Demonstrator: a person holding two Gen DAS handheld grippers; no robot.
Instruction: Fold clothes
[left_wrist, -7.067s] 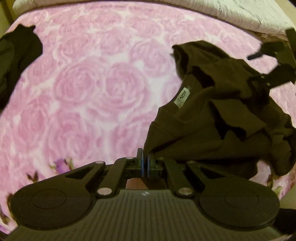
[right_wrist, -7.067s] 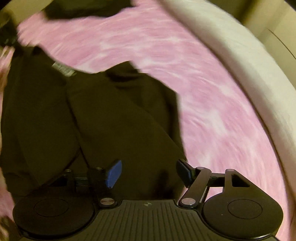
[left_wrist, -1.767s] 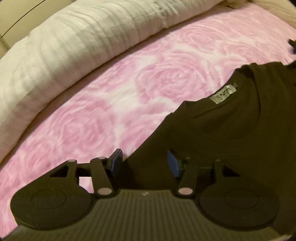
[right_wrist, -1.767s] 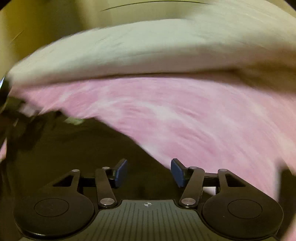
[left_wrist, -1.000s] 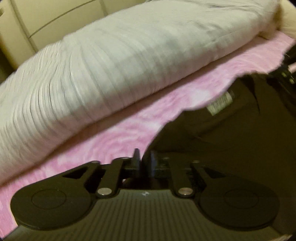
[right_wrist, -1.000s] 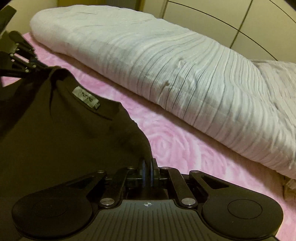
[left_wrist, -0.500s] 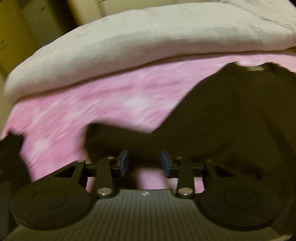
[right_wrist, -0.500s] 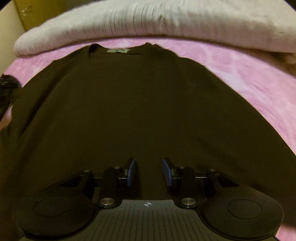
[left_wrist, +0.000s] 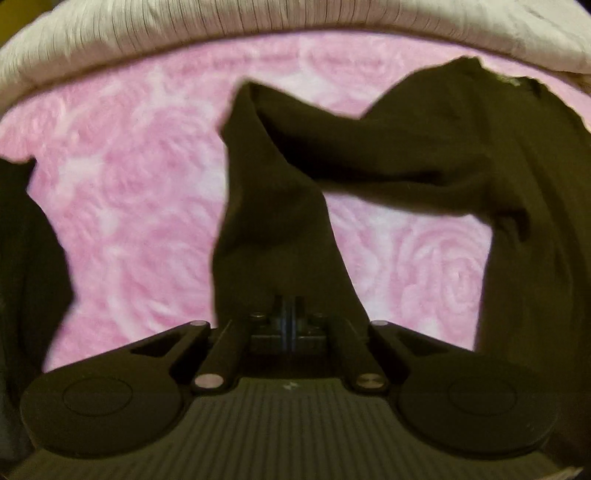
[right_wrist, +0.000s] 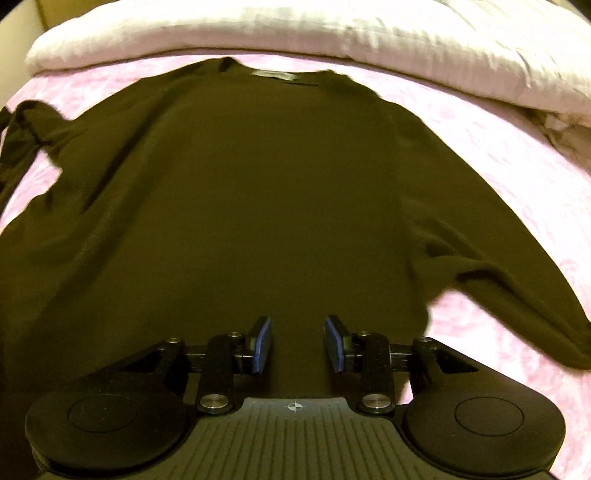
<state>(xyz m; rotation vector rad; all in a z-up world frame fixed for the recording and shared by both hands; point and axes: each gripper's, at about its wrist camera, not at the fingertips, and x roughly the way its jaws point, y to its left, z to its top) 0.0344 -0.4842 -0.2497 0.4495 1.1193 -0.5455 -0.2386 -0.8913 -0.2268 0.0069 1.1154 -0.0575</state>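
Surface: a bed covered by a pink rose-print blanket (right_wrist: 517, 155), with a pale ribbed duvet (right_wrist: 369, 33) rolled along its far edge; a strip of cream wall or cabinet shows at top left in the right wrist view. A dark long-sleeved shirt (right_wrist: 258, 177) lies spread flat on the blanket, long axis running away from the right camera: collar and neck label (right_wrist: 274, 75) at the far end beside the duvet, hem at the near end. Its right sleeve (right_wrist: 517, 280) angles outward and toward the near edge. The left sleeve (left_wrist: 273, 221) is bent at the elbow and raised off the blanket. Left gripper (left_wrist: 287, 321): pressed together, pinching the cuff end of that sleeve. Right gripper (right_wrist: 297, 345): spread, over the shirt's lower body; contact cannot be told. Another dark garment (left_wrist: 26, 258) lies at the left edge.
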